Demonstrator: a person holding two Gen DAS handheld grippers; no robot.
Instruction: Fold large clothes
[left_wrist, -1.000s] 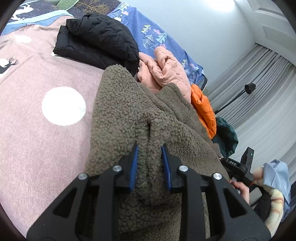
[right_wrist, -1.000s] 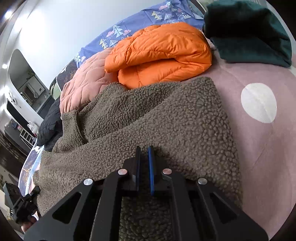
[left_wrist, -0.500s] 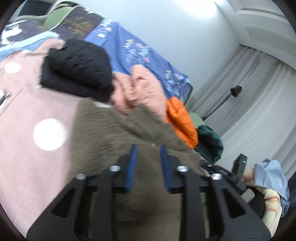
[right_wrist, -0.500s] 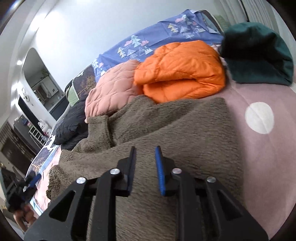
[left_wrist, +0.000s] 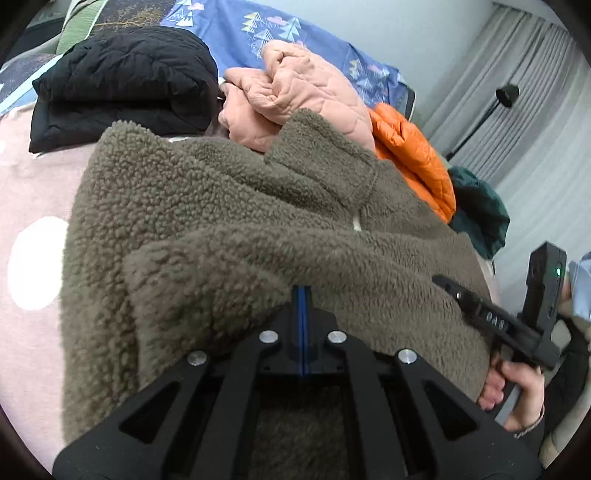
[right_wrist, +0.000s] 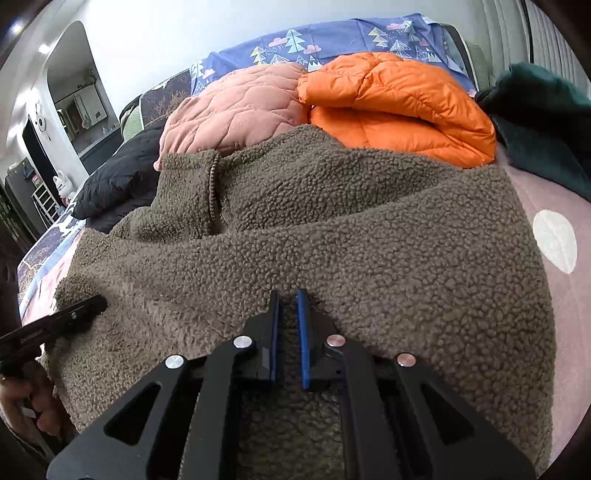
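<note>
An olive-brown fleece jacket lies spread on the pink bedspread, collar toward the pile of coats. My left gripper is at its near left edge. Its blue pads have closed together, and a raised fold of fleece is bunched at the tips. My right gripper is on the near edge of the fleece jacket, closing to a narrow slit with its tips sunk in the pile. Each gripper shows in the other's view: the right gripper and the left gripper, each in a person's hand.
Folded coats line the far side of the bed: a black jacket, a pink quilted jacket, an orange puffer and a dark green garment. Grey curtains and a floor lamp stand to the right.
The left pads, apart around a fold of fleece a second ago, moved off and are now together. The right pads opened half a second ago and have closed again on the near edge.
</note>
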